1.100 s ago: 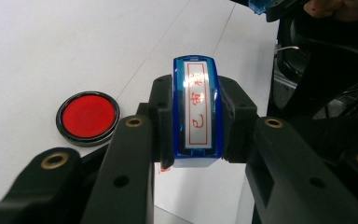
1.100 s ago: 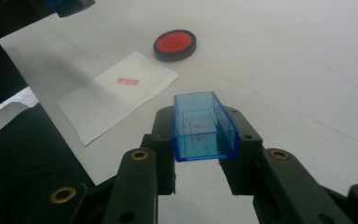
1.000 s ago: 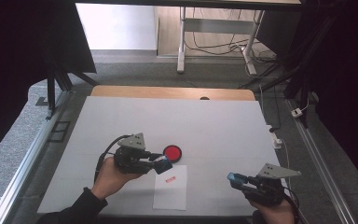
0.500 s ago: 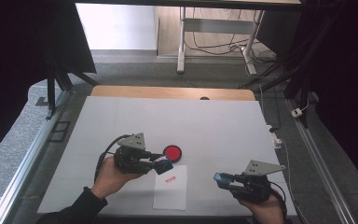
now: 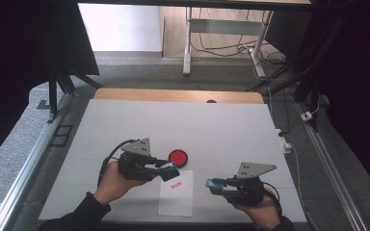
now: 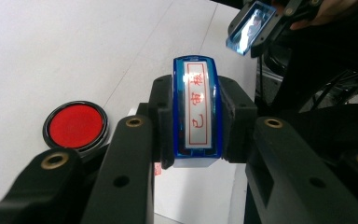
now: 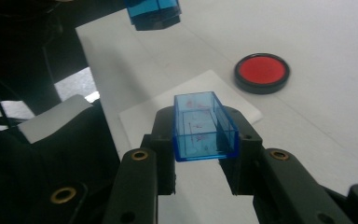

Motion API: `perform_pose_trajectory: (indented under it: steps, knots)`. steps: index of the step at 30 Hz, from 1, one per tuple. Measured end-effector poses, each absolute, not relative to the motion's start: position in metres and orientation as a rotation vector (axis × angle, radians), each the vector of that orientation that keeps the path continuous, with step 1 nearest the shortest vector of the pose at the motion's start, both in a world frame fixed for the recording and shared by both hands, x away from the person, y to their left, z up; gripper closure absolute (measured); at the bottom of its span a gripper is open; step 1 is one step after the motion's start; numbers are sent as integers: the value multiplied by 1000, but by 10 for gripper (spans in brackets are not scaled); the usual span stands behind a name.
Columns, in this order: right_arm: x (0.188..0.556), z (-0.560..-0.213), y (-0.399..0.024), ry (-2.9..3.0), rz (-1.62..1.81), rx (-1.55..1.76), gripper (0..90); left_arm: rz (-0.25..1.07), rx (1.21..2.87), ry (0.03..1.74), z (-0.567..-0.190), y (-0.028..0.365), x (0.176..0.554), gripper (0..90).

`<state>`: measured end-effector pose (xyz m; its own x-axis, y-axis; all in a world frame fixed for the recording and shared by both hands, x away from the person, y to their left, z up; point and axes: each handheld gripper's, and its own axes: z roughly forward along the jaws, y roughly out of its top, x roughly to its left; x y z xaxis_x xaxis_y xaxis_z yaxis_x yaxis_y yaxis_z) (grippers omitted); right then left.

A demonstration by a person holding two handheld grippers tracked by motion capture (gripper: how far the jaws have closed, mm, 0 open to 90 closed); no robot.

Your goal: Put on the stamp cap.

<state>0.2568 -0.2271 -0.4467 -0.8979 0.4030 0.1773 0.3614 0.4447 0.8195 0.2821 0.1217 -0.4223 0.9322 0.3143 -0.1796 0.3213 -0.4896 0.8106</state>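
Observation:
My left gripper (image 5: 169, 171) is shut on a blue stamp (image 6: 196, 109) whose label carries red characters; it hovers over the top edge of a white sheet of paper (image 5: 176, 196). A red stamped mark (image 5: 175, 185) shows on the paper. Just beyond lies a round red ink pad (image 5: 178, 157) in a black case, also the ink pad (image 6: 76, 126) at left in the left gripper view. My right gripper (image 5: 214, 185) is shut on the stamp's clear blue cap (image 7: 204, 125), open end facing forward, to the right of the paper and pointing at the stamp (image 7: 153, 10).
The grey table top (image 5: 183, 125) has a wooden strip (image 5: 173, 95) along its far edge. Metal rails run down both sides, with cables and a desk frame (image 5: 188, 43) on the floor beyond. A small dark spot (image 5: 211, 101) sits at the far edge.
My right gripper has carried the blue cap leftward, from the right front of the table toward the paper and the stamp. The left gripper with the stamp has stayed in place.

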Motion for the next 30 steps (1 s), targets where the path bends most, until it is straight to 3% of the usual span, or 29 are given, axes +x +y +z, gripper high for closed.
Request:
perform_pose_trajectory:
  steps: [30]
  knots:
    - [283, -460, -160, 2830, 1595, 370, 688, -28, 2086, 285, -416, 121, 278, 696]
